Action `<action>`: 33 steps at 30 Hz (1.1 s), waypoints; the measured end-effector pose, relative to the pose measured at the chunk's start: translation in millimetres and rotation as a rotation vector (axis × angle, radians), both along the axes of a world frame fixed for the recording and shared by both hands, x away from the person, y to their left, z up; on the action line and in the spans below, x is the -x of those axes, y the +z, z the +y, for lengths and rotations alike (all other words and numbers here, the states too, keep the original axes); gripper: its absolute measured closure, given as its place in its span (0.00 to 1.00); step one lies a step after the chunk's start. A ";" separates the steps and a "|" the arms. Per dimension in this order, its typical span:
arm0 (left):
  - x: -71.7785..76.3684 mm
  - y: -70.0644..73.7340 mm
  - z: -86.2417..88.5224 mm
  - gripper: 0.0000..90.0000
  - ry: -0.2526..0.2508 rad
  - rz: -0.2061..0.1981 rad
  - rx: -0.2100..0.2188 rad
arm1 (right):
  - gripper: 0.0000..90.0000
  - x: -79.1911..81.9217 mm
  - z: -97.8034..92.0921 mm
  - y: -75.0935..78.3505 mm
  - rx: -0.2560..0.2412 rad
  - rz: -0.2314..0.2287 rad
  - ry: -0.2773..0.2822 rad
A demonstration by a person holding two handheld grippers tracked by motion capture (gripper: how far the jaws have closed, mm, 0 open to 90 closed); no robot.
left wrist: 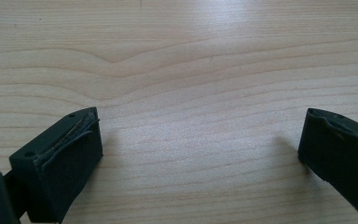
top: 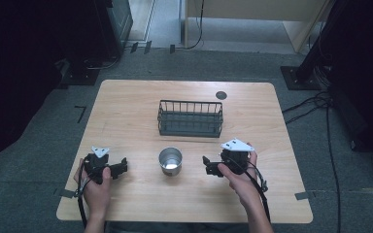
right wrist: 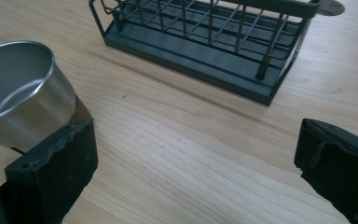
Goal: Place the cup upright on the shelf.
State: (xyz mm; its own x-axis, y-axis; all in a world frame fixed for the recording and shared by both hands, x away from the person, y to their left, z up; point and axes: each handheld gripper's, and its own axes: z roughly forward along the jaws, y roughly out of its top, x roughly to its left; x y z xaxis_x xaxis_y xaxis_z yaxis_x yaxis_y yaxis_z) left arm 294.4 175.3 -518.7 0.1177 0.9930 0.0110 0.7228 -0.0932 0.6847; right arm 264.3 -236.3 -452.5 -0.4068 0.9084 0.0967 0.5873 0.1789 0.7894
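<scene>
Wooden table (top: pixel 126 102): steel cup (top: pixel 170 160) stands between both wide-open grippers.

No readable text, label, brand, number or sign anywhere.

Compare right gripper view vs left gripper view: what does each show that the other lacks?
Right gripper view alone has the steel cup, upright beside its near jaw, and the dark wire basket farther back. Left gripper view adds nothing of its own: bare wood between its jaws. Both share the wooden table and a pair of black jaws spread wide, left gripper and right gripper.
</scene>
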 end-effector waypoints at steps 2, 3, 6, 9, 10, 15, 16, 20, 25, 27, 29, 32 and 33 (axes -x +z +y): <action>0.0 0.0 0.0 0.00 0.000 0.000 0.000 | 0.00 0.1 5.3 0.7 -0.004 0.001 0.012; 0.0 0.0 0.0 0.00 0.000 0.000 0.000 | 0.00 0.1 5.3 0.7 -0.004 0.001 0.012; 0.0 0.0 0.0 0.00 0.000 0.000 0.000 | 0.00 0.4 11.6 1.2 -0.010 0.002 0.025; 0.0 0.0 0.0 0.00 0.000 0.000 0.000 | 0.00 0.4 17.1 1.3 -0.013 0.001 0.037; 0.0 0.0 0.0 0.00 0.000 0.000 0.000 | 0.00 0.4 17.1 1.3 -0.013 0.001 0.037; 0.0 0.0 0.0 0.00 0.000 0.000 0.000 | 0.00 0.8 27.1 2.5 -0.019 0.002 0.062; 0.0 0.0 0.0 0.00 0.000 0.000 0.000 | 0.00 0.8 28.5 2.7 -0.021 0.003 0.064; 0.0 0.0 0.0 0.00 0.000 0.000 0.000 | 0.00 0.9 33.8 3.8 -0.025 0.001 0.076; 0.0 0.0 0.1 0.00 0.000 0.000 -0.001 | 0.00 1.4 41.1 5.0 -0.026 0.002 0.093; 0.0 0.0 0.0 0.00 0.000 0.000 0.000 | 0.00 1.4 42.6 5.1 -0.025 0.000 0.097; 0.0 0.0 0.0 0.00 0.000 0.000 0.000 | 0.00 1.4 45.5 5.4 -0.027 0.001 0.104; 0.0 0.0 0.0 0.00 0.000 0.000 0.000 | 0.00 1.5 51.6 5.7 -0.027 0.003 0.117; 0.0 0.0 0.0 0.00 0.000 0.000 0.000 | 0.00 1.5 51.6 5.7 -0.027 0.003 0.117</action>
State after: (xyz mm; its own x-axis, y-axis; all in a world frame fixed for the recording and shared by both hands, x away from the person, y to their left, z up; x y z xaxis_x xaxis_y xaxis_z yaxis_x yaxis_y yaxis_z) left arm 294.4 175.3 -518.7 0.1177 0.9930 0.0110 0.7230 -0.0933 0.6846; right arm 262.8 -184.7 -446.8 -0.5093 0.8519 0.1221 0.5661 0.2247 0.7931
